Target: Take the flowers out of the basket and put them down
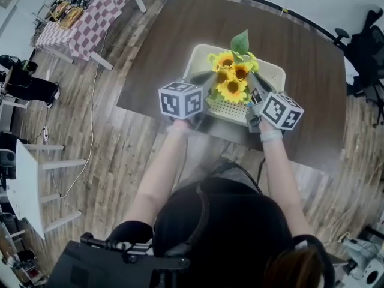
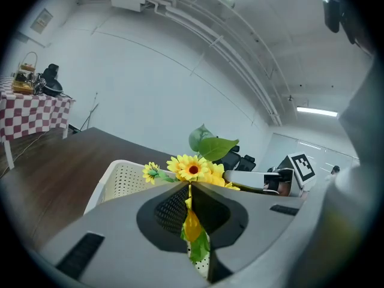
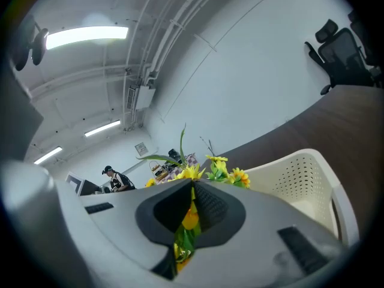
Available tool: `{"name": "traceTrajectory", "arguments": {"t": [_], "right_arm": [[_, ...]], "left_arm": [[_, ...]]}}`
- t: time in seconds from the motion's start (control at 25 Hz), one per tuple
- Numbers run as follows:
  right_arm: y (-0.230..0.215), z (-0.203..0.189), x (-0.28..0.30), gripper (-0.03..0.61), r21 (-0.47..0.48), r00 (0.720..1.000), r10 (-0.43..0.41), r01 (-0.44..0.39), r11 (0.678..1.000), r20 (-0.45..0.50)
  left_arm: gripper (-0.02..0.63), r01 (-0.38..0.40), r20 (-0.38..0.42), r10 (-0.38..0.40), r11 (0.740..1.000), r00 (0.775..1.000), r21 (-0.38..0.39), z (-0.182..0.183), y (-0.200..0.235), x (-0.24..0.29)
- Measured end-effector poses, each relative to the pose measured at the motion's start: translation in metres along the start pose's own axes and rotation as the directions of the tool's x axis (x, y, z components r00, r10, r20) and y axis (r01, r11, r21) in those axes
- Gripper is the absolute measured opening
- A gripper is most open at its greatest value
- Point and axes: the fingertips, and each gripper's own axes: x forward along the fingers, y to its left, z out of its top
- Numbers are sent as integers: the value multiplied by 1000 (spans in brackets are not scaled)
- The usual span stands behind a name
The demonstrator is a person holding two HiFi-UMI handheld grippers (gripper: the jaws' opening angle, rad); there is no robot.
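A bunch of yellow sunflowers [image 1: 233, 80] with a big green leaf stands in a white perforated basket [image 1: 271, 72] on the dark brown table [image 1: 162, 41]. My left gripper [image 1: 205, 86] reaches into the bunch from the left and is shut on it. In the left gripper view yellow petals and a green leaf are pinched between its jaws [image 2: 189, 189], with the blooms [image 2: 192, 169] and the basket [image 2: 123, 179] beyond. My right gripper [image 1: 254, 87] comes in from the right, shut on the flowers too, with petals and leaves squeezed between its jaws [image 3: 192, 189]. The basket wall [image 3: 300, 176] shows to its right.
A red-checked table [image 1: 90, 23] stands at the far left of the wood floor, a white table [image 1: 24, 185] at the left edge. A black office chair [image 1: 366, 47] sits beyond the table's right end. A person [image 3: 113, 179] stands far off.
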Motion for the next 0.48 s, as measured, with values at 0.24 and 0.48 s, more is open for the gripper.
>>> {"name": "traceTrajectory", "arguments": {"t": [0.24, 0.48], "right_arm": [[11, 14, -13, 5, -19, 999, -29, 30, 999, 39], [20, 23, -29, 5, -21, 995, -55, 57, 998, 83]], "left_arm": [[12, 44, 25, -45, 999, 999, 20, 14, -12, -6], [12, 86, 37, -88, 996, 995, 35, 20, -28, -12]]}}
